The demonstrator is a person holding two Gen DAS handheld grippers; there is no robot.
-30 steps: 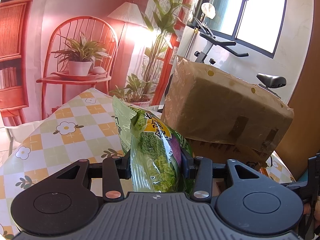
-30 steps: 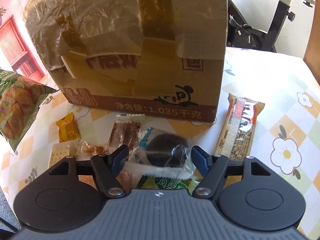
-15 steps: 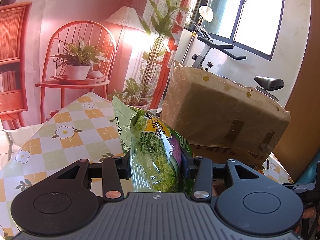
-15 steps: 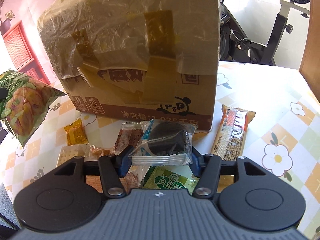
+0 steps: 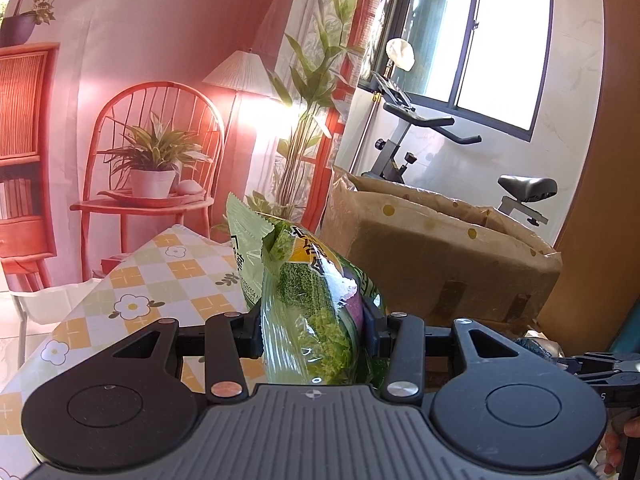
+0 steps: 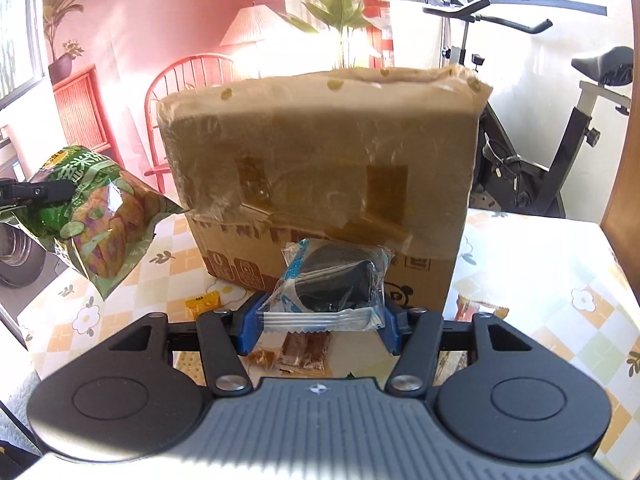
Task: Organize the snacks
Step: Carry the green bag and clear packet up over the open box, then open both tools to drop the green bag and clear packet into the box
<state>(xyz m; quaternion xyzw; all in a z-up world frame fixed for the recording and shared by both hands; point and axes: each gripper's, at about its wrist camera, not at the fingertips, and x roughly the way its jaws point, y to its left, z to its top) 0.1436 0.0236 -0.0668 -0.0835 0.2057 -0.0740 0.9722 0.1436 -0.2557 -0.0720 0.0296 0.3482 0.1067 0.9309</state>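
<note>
Green crinkled snack bag (image 5: 308,304) with pictured vegetables, pinched upright.

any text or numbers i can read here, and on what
Cardboard box: red print along its lower edge, hidden by tape, unreadable.
Green snack bag in the left gripper: Chinese characters, small digits, unreadable.
Dark cookie pack in the right gripper: blue print, blurred.

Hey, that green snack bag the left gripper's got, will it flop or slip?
The green snack bag looks puffy and probably light; it stands up from the left gripper without drooping. Its glossy film may be slippery, and the fingers dent it, so contents might crush.
</note>
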